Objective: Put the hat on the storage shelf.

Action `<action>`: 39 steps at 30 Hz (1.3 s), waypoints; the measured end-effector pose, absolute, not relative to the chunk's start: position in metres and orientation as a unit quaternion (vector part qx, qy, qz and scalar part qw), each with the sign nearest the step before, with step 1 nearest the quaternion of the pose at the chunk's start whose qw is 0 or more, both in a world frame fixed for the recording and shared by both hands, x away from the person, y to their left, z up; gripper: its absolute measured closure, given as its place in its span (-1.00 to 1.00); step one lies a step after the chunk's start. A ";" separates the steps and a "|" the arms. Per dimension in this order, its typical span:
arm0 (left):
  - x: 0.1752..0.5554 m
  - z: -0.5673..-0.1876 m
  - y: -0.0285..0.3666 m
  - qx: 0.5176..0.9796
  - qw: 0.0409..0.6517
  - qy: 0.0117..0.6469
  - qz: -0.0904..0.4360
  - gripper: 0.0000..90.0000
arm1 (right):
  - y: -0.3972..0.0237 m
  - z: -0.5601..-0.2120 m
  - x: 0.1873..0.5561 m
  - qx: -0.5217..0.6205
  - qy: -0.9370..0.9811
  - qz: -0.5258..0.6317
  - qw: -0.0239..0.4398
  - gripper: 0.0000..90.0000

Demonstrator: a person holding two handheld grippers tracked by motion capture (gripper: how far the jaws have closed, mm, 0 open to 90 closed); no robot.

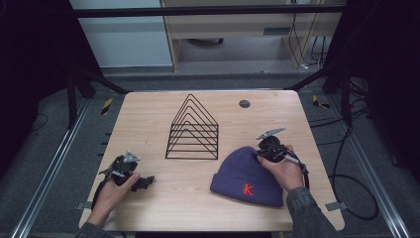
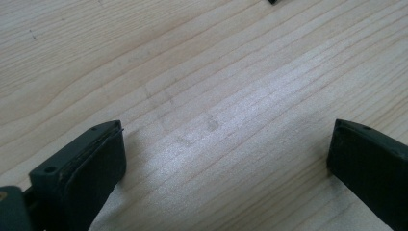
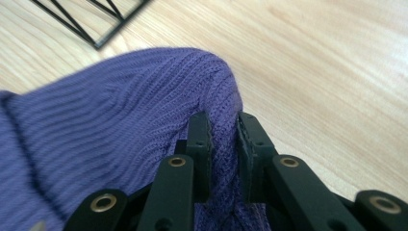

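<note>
One purple knit beanie [image 1: 246, 177], red "K" on cuff, lies on wooden table [image 1: 148, 119], front-right, just beside one black wire rack [image 1: 192, 130]; one dark round cap [image 1: 244, 103] sits near far edge. Two grippers: right gripper [image 3: 223, 137] at beanie's crown, jaws pinching a fold of knit betw. pads; left gripper [image 2: 226, 159] rests front-left, well apart from beanie, jaws spread wide w/ bare wood betw. them.

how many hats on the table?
1. A purple knit hat lies at the table's near right, its top pinched in the right gripper. None seem hidden.
</note>
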State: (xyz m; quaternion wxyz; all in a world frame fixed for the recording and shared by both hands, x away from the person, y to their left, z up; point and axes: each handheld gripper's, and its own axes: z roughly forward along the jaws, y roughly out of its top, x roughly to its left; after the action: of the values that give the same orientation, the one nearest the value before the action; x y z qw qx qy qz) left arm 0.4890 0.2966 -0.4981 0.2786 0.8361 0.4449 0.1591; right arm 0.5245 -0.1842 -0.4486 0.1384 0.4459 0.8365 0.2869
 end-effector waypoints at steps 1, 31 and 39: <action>0.489 -0.498 0.297 0.836 0.280 0.444 0.159 -1.00 | -0.184 -0.446 0.523 0.444 0.836 0.290 0.140 0.72; 0.480 -0.453 0.297 0.798 0.360 0.443 0.192 -0.91 | -0.151 -0.375 0.475 0.344 0.843 0.369 0.188 0.74; 0.492 -0.431 0.290 0.793 0.376 0.443 0.183 -0.89 | -0.144 -0.366 0.476 0.327 0.846 0.376 0.190 0.75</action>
State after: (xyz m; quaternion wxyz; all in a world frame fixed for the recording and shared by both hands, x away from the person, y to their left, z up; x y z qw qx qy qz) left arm 0.4916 0.2903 -0.4314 0.3757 0.7930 0.4434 0.1829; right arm 0.4756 -0.1437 -0.3664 0.1896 0.3271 0.8461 0.3757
